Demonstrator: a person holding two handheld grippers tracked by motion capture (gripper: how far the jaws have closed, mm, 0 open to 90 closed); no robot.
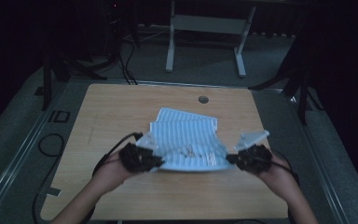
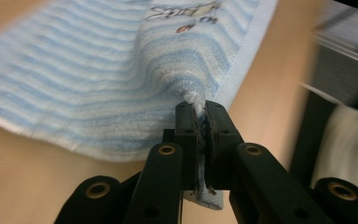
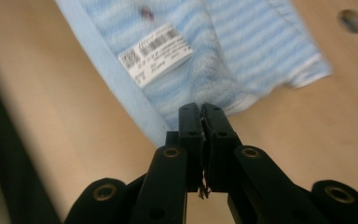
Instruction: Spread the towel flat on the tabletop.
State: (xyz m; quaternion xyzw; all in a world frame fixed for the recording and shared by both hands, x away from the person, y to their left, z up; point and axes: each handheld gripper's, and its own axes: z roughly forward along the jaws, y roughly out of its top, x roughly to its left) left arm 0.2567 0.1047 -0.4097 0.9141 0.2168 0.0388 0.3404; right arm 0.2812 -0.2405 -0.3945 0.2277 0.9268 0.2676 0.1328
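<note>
A blue-and-white striped towel [image 1: 186,140] lies on the wooden worktop [image 1: 121,107], near its middle and toward the person's side, with its near edge raised off the wood between the two grippers. In the high view its long axis runs left to right across the worktop, the stripes follow that same direction, and a folded layer points away toward the far edge, where a round cable hole [image 1: 203,99] sits well apart from the cloth. The left gripper [image 1: 142,157] has its jaws pressed together on the towel's near left corner; the left gripper view shows terry cloth bunched into a ridge at the jaw tips [image 2: 199,109] and a scrap of hem hanging below them, plus some dark printed lettering [image 2: 179,11] on the fabric (too blurred to read). The right gripper [image 1: 248,158] is likewise clamped on the near right corner; its own view [image 3: 200,116] shows the jaws closed with a thin edge of cloth between them, and a white barcode label [image 3: 156,53] attached near the pale blue hem. The high view alone takes in both hands, the trailing cables, and a white-legged table frame [image 1: 205,32] on the dim floor beyond.
</note>
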